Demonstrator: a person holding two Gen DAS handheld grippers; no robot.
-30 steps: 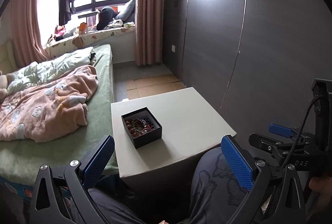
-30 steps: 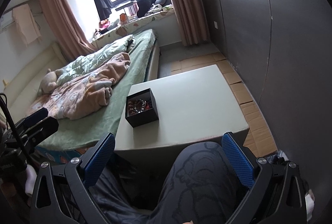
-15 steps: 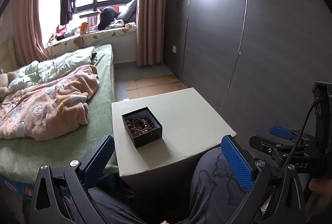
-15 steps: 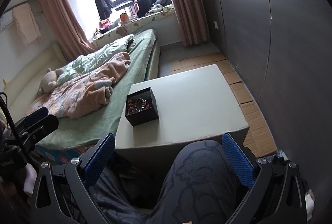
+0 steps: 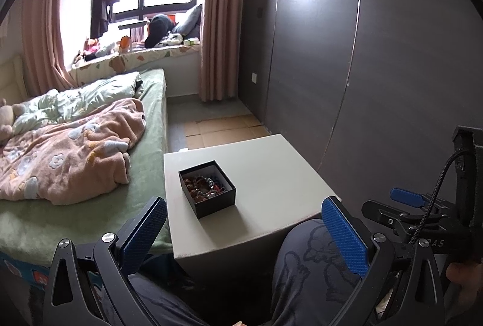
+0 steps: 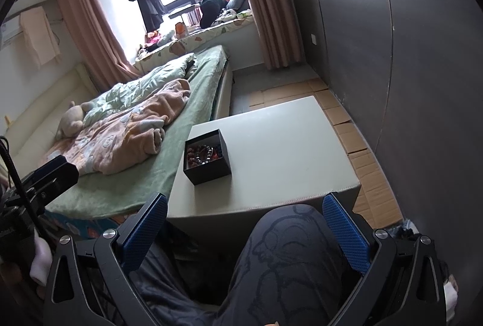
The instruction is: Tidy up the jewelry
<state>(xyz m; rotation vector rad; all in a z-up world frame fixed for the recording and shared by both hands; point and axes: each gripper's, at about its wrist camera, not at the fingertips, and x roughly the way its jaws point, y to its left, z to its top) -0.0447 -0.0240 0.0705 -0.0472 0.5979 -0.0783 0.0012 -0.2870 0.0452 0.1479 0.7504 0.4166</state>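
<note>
The jewelry (image 5: 203, 185) lies as a mixed heap of beaded strands, reddish, dark and pale, inside an open black box (image 5: 211, 203); single pieces cannot be told apart at this range. No piece is seen outside the box. No lid is in view.

The box stands on a pale bench (image 5: 271, 184), toward the bench's bed-side edge and nearer the person than the far edge. The rest of the bench top shows nothing else on it. A bed (image 5: 60, 214) with a pink blanket (image 5: 69, 156) runs along the box's side of the bench; a dark panelled wall (image 5: 392, 69) closes the opposite side.

Left gripper (image 5: 246, 230): jaws wide apart, holding nothing, held back from the box over the person's lap. Right gripper (image 6: 246, 230): jaws likewise wide apart and empty, also short of the bench's near edge above a knee (image 6: 286, 238).

Judgement on stage: this scene fits either of two readings, the jewelry gathered into the box as its proper place, or a tangled boxful awaiting sorting. The pictures do not settle which. Neither gripper is engaged with the box.

Any approach to the box would call for a descent from above into a narrow opening, with jaws narrowed to take one strand, and the light box steadied against sliding.
</note>
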